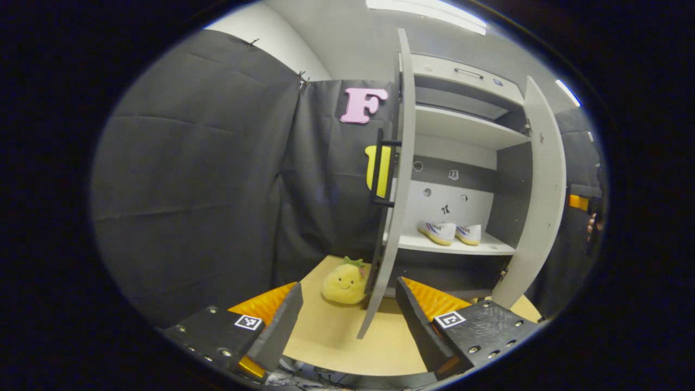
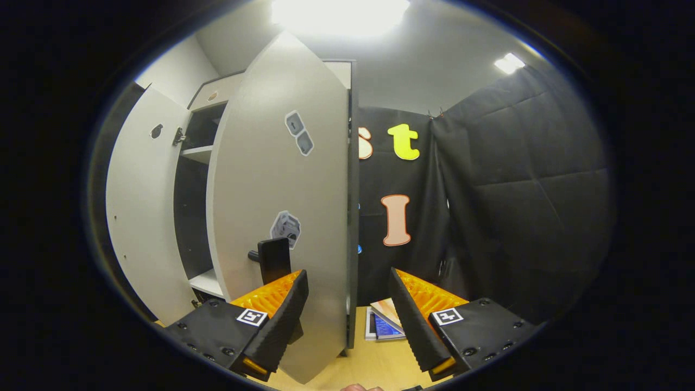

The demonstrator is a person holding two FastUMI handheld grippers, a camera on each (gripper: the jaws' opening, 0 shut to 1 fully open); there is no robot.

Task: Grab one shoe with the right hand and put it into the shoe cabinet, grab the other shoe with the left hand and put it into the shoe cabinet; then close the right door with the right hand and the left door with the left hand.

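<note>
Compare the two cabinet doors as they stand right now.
The left door stands wide open, edge-on to the left gripper; the right door sits between the right gripper's fingers. The left door's handle faces outward; the right door's handle sits beside a finger. Both are grey and open.

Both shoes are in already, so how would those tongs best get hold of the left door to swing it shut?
Probably by the dark bar handle on the left door's outer face. The bar runs vertically and stands off the panel on two posts, so open left tongs could come from the outer, booth-wall side and close across it. The door stands edge-on, and its thin edge offers less grip.
</note>
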